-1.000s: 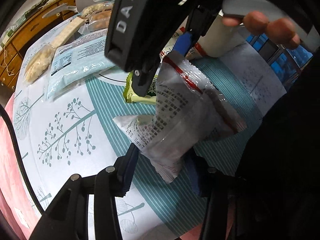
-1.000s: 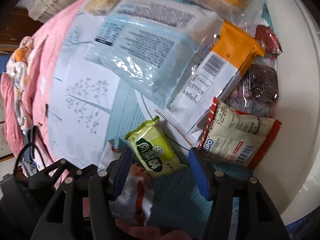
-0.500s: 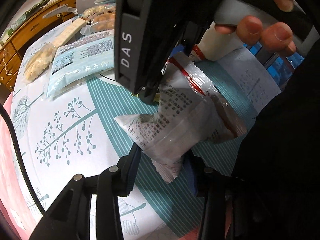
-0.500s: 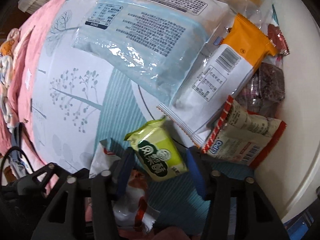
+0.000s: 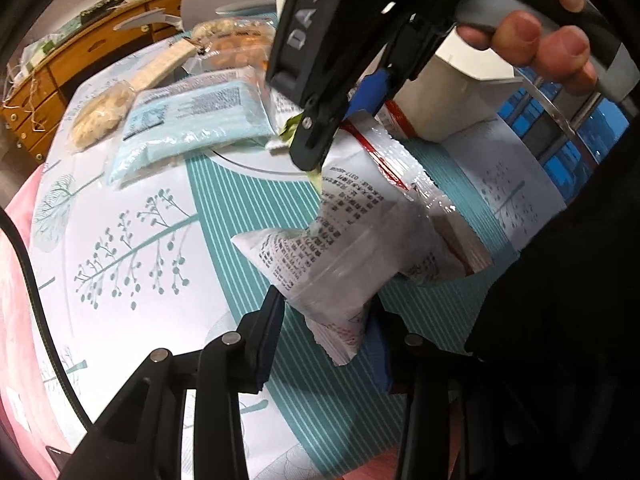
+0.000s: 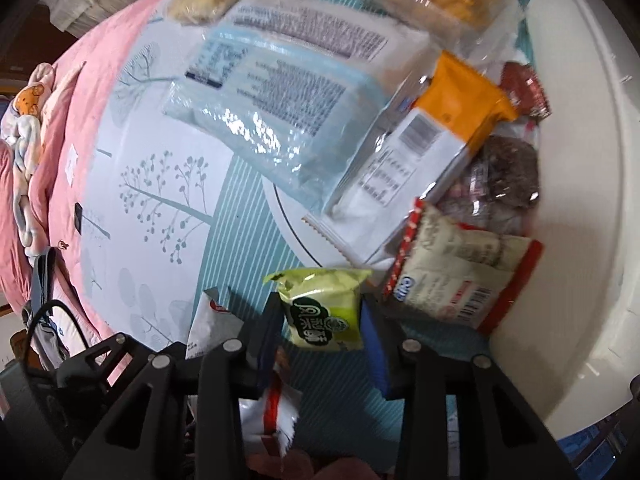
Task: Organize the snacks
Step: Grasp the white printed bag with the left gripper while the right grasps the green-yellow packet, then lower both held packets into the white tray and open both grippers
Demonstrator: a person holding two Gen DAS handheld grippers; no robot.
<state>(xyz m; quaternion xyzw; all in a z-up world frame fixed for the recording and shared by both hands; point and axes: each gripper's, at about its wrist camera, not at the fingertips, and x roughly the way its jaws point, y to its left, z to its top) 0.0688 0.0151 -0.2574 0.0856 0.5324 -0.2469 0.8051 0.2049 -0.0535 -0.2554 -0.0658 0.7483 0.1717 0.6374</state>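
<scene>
In the left wrist view my left gripper [image 5: 326, 338] is shut on the lower end of a white printed snack packet with red trim [image 5: 360, 248], which rests on the teal striped tablecloth [image 5: 224, 208]. The right gripper's black body [image 5: 320, 64] hangs just above and behind it. In the right wrist view my right gripper [image 6: 320, 338] has its jaws closing on a green snack packet [image 6: 320, 304], and both blue pads touch its sides. The white packet [image 6: 210, 320] shows partly under the right gripper's fingers.
A light blue packet [image 6: 272, 120], an orange-and-white packet [image 6: 432, 152], a red-and-cream packet [image 6: 460, 280] and a dark wrapped snack [image 6: 504, 176] lie close beyond the green one. A white tub wall [image 6: 580, 200] stands on the right and pink cloth [image 6: 80, 100] on the left. Wooden drawers [image 5: 60, 72] are far off.
Left jaws narrowed onto the white packet. Right jaws closed in on the green packet, which has turned to stand straight between the pads. The view shifted slightly over the pile.
</scene>
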